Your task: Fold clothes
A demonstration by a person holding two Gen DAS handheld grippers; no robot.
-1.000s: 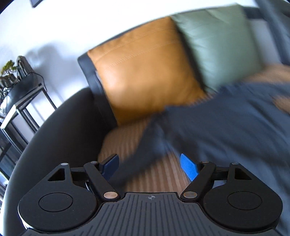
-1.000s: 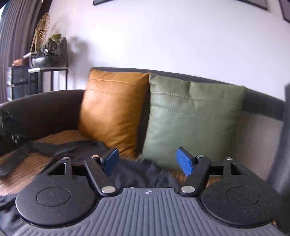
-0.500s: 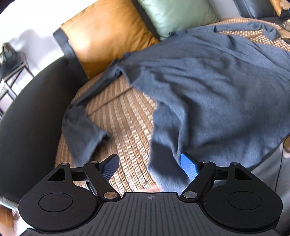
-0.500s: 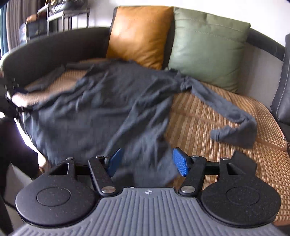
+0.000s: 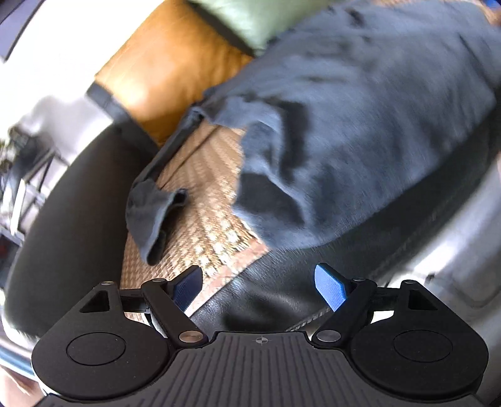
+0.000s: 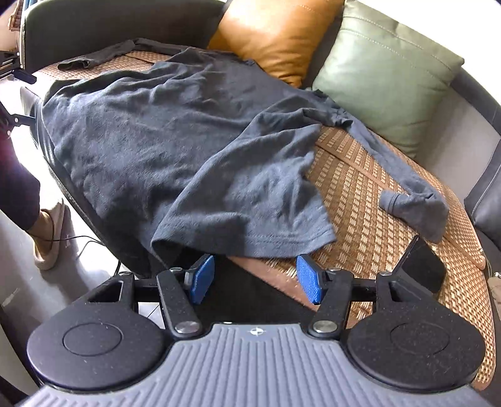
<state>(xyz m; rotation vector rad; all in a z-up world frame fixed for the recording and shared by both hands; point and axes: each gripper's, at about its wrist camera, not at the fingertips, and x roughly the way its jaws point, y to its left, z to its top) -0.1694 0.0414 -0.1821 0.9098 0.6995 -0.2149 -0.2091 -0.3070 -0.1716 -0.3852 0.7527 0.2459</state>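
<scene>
I see a dark leather sofa [image 6: 103,22] with a curved armrest, its seat covered by a woven rattan mat [image 6: 369,200]. An orange-brown cushion [image 6: 281,34] and a green cushion [image 6: 385,72] lean against the backrest, side by side and touching. Pale wall [image 5: 59,40] behind, bright daylight on it. In my left view, a blurred metal side rack [image 5: 22,169] stands beside the armrest. Light grey floor [image 6: 90,266] in front of the sofa, a thin black cable [image 6: 84,239] lying across it. A dark flat object [image 6: 422,266], maybe a phone, sits on the mat's right edge.
</scene>
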